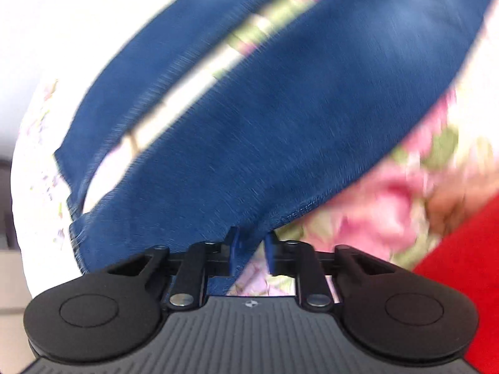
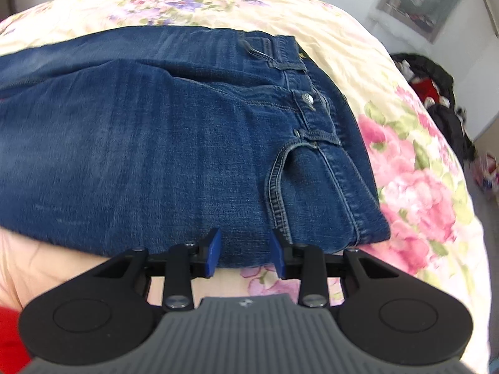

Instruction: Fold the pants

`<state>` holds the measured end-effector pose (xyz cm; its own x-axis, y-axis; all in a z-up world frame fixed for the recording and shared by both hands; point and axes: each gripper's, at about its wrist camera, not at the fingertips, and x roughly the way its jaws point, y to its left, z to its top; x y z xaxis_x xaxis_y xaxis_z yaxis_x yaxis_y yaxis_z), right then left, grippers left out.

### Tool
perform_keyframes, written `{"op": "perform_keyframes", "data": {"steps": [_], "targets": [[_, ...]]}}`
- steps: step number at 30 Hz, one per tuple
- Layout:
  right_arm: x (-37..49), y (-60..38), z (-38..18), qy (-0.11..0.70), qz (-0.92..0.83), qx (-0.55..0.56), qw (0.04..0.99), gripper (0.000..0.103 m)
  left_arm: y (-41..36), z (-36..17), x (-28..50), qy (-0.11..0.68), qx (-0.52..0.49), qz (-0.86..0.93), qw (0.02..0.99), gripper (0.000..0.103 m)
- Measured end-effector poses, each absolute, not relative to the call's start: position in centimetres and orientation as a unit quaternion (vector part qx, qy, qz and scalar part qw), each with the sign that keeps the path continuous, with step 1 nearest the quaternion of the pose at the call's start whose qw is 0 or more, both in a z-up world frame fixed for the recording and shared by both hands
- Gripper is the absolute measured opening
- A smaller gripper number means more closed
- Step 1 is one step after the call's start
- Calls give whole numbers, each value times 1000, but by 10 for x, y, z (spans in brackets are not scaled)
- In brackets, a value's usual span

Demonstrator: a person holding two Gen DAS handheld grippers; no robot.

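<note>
Blue jeans [image 2: 156,143] lie on a floral bedspread [image 2: 414,193], waistband and metal button [image 2: 308,98] to the right, legs running off to the left. My right gripper [image 2: 246,251] sits at the near edge of the jeans below the front pocket. Denim fills the gap between its blue pads, which press on it. In the blurred left wrist view the two jeans legs [image 1: 280,109] stretch from lower left to upper right. My left gripper [image 1: 252,252] has its jaws nearly together on the near edge of a leg.
The bedspread [image 1: 389,212] shows between and beside the legs. A red sleeve [image 1: 467,265] is at the lower right, and red cloth [image 2: 9,336] shows at the lower left of the right view. Dark clothes [image 2: 436,93] are piled beyond the bed's right edge.
</note>
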<state>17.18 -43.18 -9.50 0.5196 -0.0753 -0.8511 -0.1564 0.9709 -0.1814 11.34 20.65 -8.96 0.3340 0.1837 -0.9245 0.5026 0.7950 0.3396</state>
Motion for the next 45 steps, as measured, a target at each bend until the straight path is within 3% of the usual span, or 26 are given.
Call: {"op": "perform_keyframes", "data": {"steps": [3, 9, 13, 30, 33, 34, 35, 37, 45], "targets": [[167, -427, -93, 481, 59, -149, 862, 30, 209, -67, 112, 529, 295, -74, 792, 7], [158, -419, -94, 468, 117, -199, 853, 32, 213, -26, 116, 477, 235, -14, 847, 5], [149, -418, -98, 451, 148, -244, 845, 50, 214, -11, 123, 472, 227, 13, 852, 5], [134, -412, -138, 386, 225, -408, 796, 48, 173, 8, 128, 470, 205, 81, 855, 4], [136, -406, -152, 386, 219, -449, 776, 39, 173, 10, 127, 466, 201, 80, 858, 4], [136, -405, -152, 386, 216, -451, 776, 33, 173, 10, 127, 464, 199, 80, 859, 4], [137, -405, -150, 384, 208, -449, 780, 19, 174, 11, 126, 462, 196, 80, 861, 3], [137, -403, -141, 375, 197, -440, 792, 7, 175, 12, 124, 455, 191, 78, 866, 3], [154, -407, -50, 298, 119, -382, 866, 3, 190, 30, 132, 432, 157, 84, 884, 2]]}}
